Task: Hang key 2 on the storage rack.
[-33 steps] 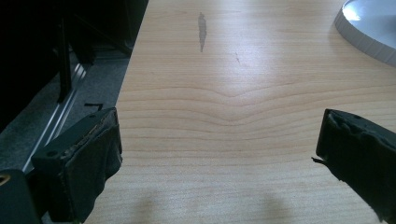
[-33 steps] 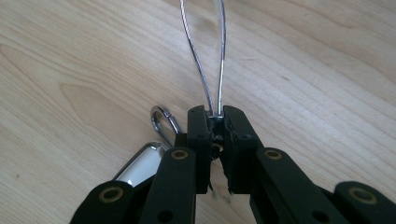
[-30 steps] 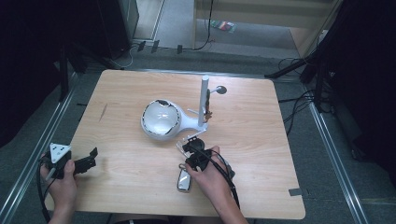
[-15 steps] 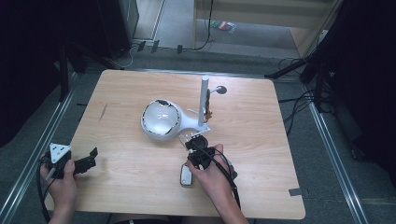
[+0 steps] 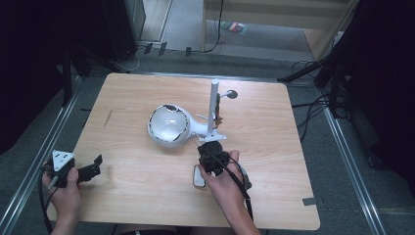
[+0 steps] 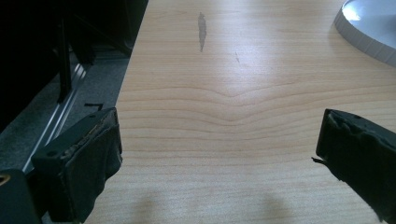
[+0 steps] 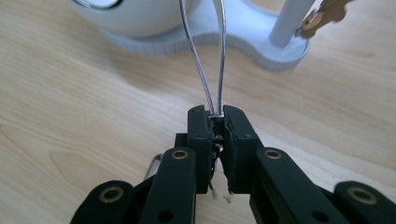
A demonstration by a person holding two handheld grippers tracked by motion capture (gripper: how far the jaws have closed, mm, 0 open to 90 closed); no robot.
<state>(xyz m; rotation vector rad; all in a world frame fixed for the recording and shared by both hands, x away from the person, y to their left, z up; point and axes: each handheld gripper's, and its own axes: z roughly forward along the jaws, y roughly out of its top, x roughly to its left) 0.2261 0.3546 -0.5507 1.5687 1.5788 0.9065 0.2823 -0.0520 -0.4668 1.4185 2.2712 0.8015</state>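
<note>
My right gripper [image 7: 217, 114] is shut on a thin silver wire loop [image 7: 196, 60] that rises from between its pads. In the high view this gripper [image 5: 210, 149] sits just in front of the white stand's base [image 5: 210, 137]. A grey key fob [image 5: 198, 177] lies on the table under that hand. The stand has a white dome [image 5: 169, 125] and an upright post [image 5: 214, 105], and a brass key [image 7: 322, 16] hangs beside the post. My left gripper [image 5: 95, 164] rests at the table's front left, open, with bare wood between its jaws [image 6: 219, 144].
The wooden table [image 5: 274, 127] is bordered by metal rails and grey floor with cables. A small black knob [image 5: 231, 94] sticks out near the top of the post. The dome's edge [image 6: 369, 32] lies far ahead of the left gripper.
The right hand has crept a little toward the stand, still shut on the wire loop, and the key fob has shifted with it. The left hand has stayed put.
</note>
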